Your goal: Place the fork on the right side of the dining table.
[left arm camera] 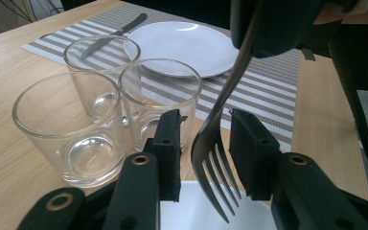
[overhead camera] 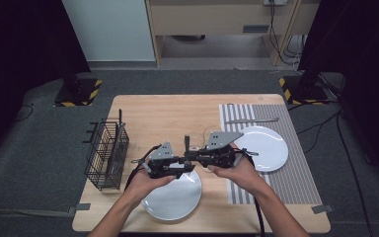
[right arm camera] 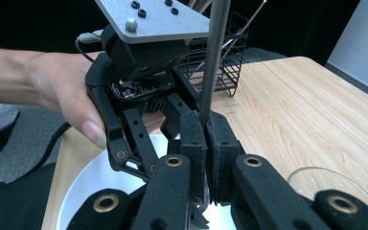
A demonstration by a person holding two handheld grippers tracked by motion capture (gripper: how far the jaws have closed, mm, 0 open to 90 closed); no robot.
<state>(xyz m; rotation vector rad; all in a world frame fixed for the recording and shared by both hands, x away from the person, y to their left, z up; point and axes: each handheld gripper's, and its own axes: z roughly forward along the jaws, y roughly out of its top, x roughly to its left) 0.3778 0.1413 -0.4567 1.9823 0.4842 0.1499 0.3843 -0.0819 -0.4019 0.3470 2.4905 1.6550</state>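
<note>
A dark metal fork (left arm camera: 215,148) hangs tines down, its handle (right arm camera: 213,57) running up past my right gripper (right arm camera: 205,120), which is shut on it near the neck. In the left gripper view the tines sit between the jaws of my left gripper (left arm camera: 207,116). A gap shows on each side of them, so those pads do not touch the fork. In the high view both hands hold the grippers nose to nose, left gripper (overhead camera: 187,166) and right gripper (overhead camera: 191,154), over the near white plate (overhead camera: 175,200).
Three empty glasses (left arm camera: 72,129) (left arm camera: 100,62) (left arm camera: 160,96) stand just behind the left gripper. A second white plate (overhead camera: 264,145) and a knife (overhead camera: 251,120) lie on the striped placemat (overhead camera: 288,177). A black wire basket (overhead camera: 107,153) stands at the table's left edge.
</note>
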